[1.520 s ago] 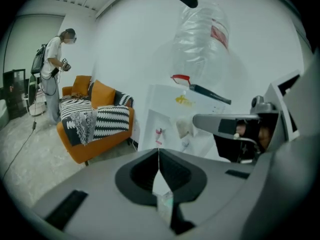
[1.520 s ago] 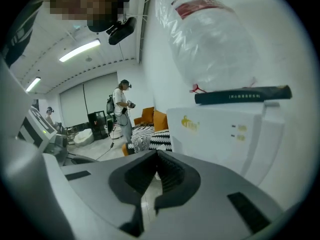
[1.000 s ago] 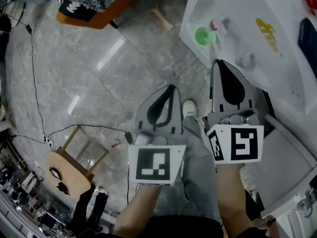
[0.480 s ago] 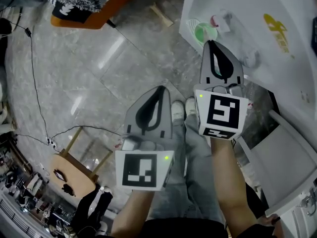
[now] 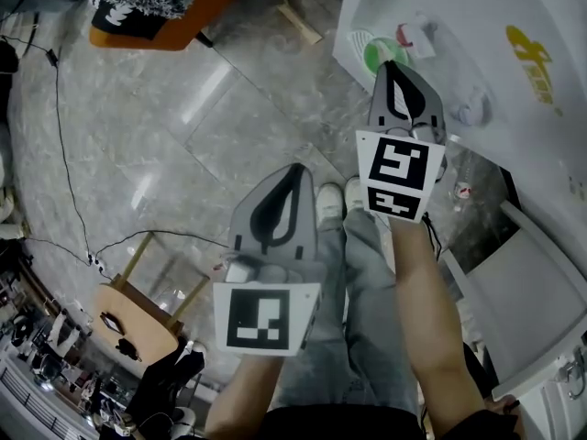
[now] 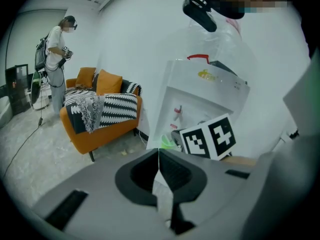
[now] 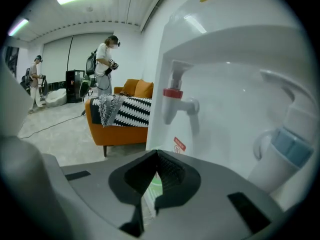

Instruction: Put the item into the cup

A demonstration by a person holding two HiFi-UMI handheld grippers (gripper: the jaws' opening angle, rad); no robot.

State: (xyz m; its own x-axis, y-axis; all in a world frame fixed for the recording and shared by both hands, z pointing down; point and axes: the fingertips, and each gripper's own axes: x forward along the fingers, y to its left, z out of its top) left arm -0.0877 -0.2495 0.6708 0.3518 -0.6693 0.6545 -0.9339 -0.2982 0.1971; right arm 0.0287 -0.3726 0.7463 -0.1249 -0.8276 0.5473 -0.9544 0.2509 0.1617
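Note:
A green cup stands in the recess of a white water dispenser, below its red tap. My right gripper is shut with nothing in it, and its tip points into the recess just right of the cup. In the right gripper view the shut jaws sit under the red tap, and the green of the cup shows below them. My left gripper is shut and empty over the floor, left of the dispenser. I cannot make out any loose item.
A blue tap sits right of the red one. Beyond the dispenser stands an orange sofa with a striped throw. Cables and a small wooden stool are on the tiled floor. Two people stand far back.
My right gripper has moved forward and up to the dispenser's recess, close to the green cup. The left gripper has stayed low over the floor, drifting slightly.

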